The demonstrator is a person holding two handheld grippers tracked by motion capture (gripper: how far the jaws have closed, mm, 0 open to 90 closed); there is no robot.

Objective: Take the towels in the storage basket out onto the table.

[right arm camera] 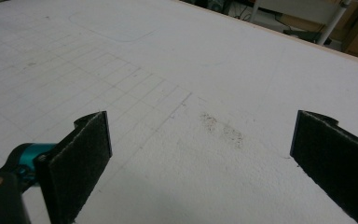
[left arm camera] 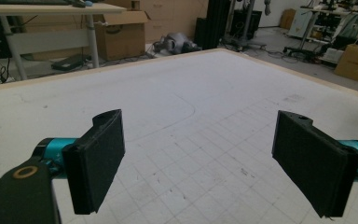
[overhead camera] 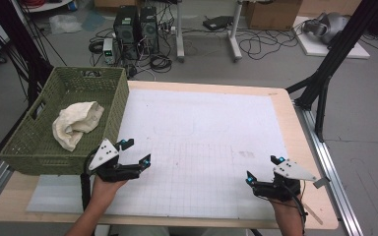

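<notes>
From above we see the left tool (overhead camera: 137, 151) spread wide just beside the green basket (overhead camera: 34, 147) that holds a cream cloth (overhead camera: 76, 123), and the right tool (overhead camera: 263, 169) also wide near the desk's (overhead camera: 285, 103) right edge. Along the left tool (left arm camera: 198, 163) we find nothing between its pads, just the white gridded mat (left arm camera: 191, 102). Along the right tool (right arm camera: 200, 163) we find the same, with a dark smudge (right arm camera: 221, 128) ahead.

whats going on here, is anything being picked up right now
Nothing is being picked up at this moment. A person at the table holds a hand-held gripper in each hand, and both hover low over the white gridded mat with jaws wide open and nothing between them. The left hand-held gripper sits just beside the green woven basket at the table's left edge, where a cream cloth lies bunched inside. The right hand-held gripper is near the mat's front right corner, close to a faint dark smudge.
</notes>
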